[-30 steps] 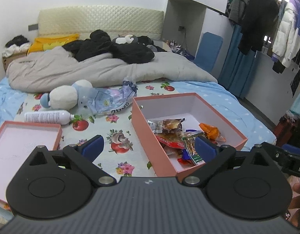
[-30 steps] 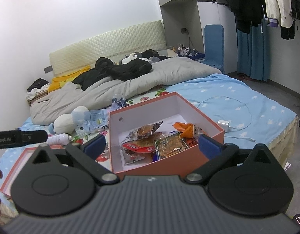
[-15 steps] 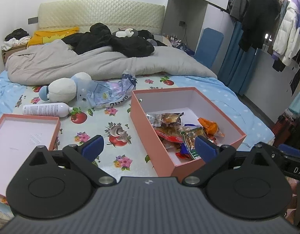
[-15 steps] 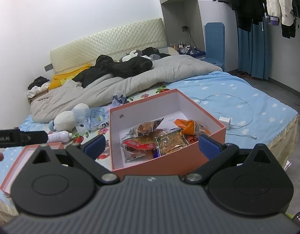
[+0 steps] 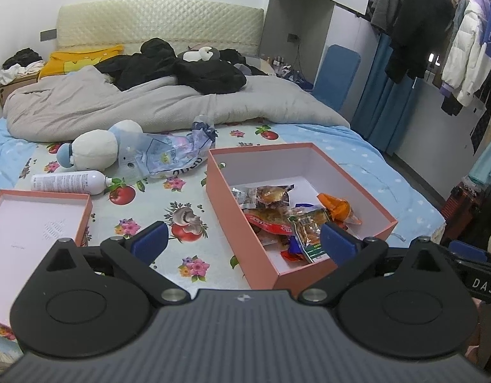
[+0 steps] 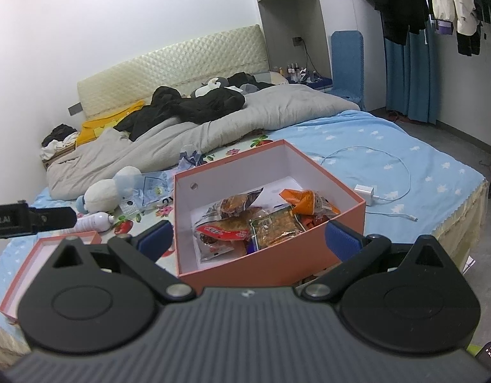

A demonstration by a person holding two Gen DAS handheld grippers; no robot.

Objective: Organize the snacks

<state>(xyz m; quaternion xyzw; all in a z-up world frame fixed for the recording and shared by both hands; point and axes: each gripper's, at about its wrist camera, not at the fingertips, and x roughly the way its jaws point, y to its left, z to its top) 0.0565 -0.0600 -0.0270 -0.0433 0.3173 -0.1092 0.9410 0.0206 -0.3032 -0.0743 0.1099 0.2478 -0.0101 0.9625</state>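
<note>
Snacks in pink box, lid alongside, both grippers' fingers spread, empty

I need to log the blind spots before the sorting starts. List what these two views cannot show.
- Snack packets: piled in the pink box, the lower ones covered; print too small to read in either view.
- Box lid: cut off by the left edge and hidden behind the left gripper in the left wrist view.
- White bottle: label too small to read.
- Charger cable: appears only in the right wrist view, beyond the right gripper.
</note>
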